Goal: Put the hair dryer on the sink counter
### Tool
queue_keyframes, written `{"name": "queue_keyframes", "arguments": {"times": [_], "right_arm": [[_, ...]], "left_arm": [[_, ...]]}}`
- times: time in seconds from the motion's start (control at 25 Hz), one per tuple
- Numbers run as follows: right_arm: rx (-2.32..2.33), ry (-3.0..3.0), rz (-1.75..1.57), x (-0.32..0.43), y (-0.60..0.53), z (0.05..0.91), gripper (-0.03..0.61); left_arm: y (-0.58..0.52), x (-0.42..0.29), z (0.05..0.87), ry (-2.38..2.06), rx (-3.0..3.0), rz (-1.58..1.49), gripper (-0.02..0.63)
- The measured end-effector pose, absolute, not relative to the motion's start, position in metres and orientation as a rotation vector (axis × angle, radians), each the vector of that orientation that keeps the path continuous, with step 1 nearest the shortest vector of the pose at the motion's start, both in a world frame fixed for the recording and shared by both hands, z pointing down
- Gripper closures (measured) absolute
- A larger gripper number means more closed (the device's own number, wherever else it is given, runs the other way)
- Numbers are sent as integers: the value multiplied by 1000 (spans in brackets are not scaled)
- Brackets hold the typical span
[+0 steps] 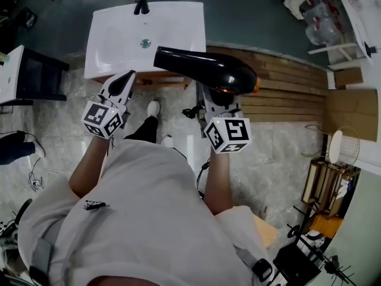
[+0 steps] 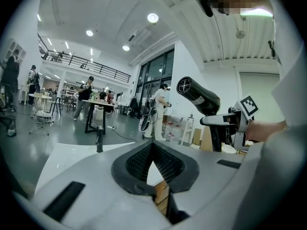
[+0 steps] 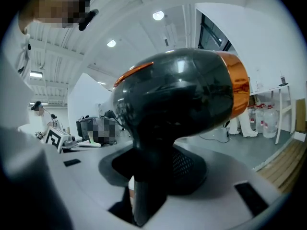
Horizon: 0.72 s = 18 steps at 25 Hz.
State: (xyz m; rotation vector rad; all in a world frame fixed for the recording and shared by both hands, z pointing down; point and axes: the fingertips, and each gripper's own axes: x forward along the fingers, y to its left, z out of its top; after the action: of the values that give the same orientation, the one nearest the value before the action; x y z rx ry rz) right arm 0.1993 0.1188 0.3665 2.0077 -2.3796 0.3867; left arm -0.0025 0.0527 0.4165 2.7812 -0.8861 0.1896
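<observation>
A black hair dryer [image 1: 208, 67] with an orange rear ring hangs in the air just right of the white sink counter [image 1: 172, 28], its nozzle pointing left over the counter's front right corner. My right gripper [image 1: 219, 95] is shut on its handle from below; in the right gripper view the dryer [image 3: 177, 99] fills the picture above the jaws [image 3: 144, 176]. My left gripper [image 1: 126, 79] hovers at the counter's front edge, its tips together with nothing between them [image 2: 152, 150]. The left gripper view also shows the dryer [image 2: 199, 96] off to the right.
A black faucet [image 1: 141, 2] stands at the back of the basin. A wooden slatted platform [image 1: 286, 82] lies right of the sink. A dark side table [image 1: 36, 76] stands to its left. Cardboard boxes [image 1: 351, 109] sit far right. The person's shoe [image 1: 153, 108] is below the counter.
</observation>
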Motion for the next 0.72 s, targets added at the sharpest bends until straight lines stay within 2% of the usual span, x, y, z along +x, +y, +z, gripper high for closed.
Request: {"name": "queue_keyframes", "arguments": {"times": [0.72], "right_arm": [[2062,-2313,401,203,20,368,422]], "left_arm": [[-60,7,419,-805,2794,180,612]]}}
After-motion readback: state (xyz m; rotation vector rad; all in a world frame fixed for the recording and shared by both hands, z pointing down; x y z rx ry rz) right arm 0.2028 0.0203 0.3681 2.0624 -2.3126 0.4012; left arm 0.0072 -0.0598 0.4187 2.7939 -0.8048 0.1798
